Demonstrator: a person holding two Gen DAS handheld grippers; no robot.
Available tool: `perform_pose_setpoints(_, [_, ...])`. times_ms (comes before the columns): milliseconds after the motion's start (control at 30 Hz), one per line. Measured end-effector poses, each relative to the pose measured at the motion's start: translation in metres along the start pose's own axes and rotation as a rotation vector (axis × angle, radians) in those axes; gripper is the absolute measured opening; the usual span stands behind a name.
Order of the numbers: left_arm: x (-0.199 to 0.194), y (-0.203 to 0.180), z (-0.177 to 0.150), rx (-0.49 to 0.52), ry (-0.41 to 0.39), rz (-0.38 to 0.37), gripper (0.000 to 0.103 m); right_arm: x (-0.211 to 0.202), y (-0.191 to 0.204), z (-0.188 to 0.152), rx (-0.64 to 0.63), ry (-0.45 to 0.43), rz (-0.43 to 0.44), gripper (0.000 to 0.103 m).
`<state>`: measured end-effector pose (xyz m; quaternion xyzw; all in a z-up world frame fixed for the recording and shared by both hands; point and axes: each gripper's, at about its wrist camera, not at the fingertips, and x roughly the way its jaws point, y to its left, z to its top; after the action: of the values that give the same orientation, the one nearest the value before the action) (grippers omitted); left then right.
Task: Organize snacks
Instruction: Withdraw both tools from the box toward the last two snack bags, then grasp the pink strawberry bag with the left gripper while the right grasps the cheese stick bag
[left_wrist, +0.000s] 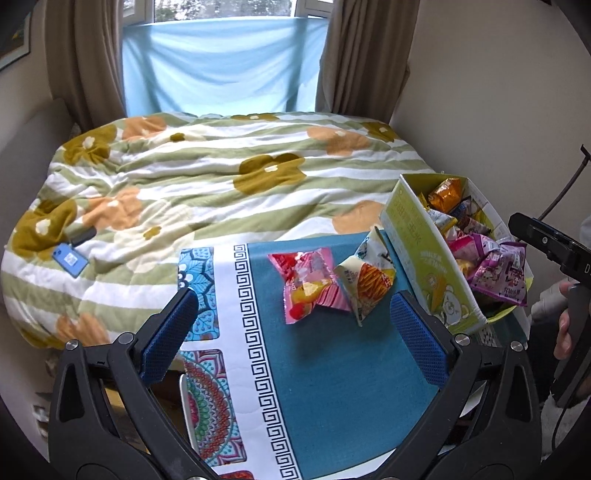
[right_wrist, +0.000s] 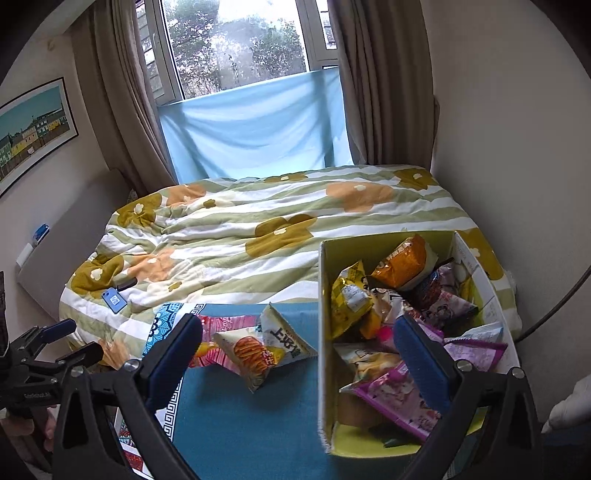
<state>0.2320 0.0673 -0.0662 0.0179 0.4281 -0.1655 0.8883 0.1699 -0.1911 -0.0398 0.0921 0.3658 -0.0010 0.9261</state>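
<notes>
From the left wrist camera we see our left gripper (left_wrist: 293, 326) with its blue-padded fingers spread wide and holding nothing, above a teal cloth (left_wrist: 332, 369) with a white key-pattern border. Two snack packets lie on that cloth just ahead of the fingers: a pink candy packet (left_wrist: 308, 282) and, touching its right side, a cream chip packet (left_wrist: 365, 282). Just right of them stands a green-and-white cardboard box (left_wrist: 424, 258) heaped with packets, purple ones (left_wrist: 498, 269) near us and an orange one (left_wrist: 445, 194) at the far end. From the right wrist camera we see our right gripper (right_wrist: 299, 354), its fingers also wide apart and empty, one over the cloth and the other over the box's open top. The box's near wall (right_wrist: 327, 332) stands between them, and the chip packet (right_wrist: 258, 354) lies just left of it.
</notes>
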Motion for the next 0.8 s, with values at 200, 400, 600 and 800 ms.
perform_pose_setpoints(200, [0.042,0.027,0.008,0.073,0.055,-0.089,0.103,0.023,0.039,-0.023,0.09,0.011,-0.024,0.103])
perform_pose_setpoints(400, [0.099,0.042,0.016,0.085,0.115,-0.159,0.103,0.063,0.058,-0.046,0.228,0.059,-0.007,0.103])
perform_pose_setpoints(600, [0.168,0.046,0.015,0.041,0.211,-0.251,0.103,0.109,0.061,-0.065,0.377,0.085,-0.002,0.103])
perform_pose_setpoints(800, [0.219,0.038,0.009,0.022,0.281,-0.323,0.103,0.141,0.043,-0.082,0.532,0.072,-0.053,0.103])
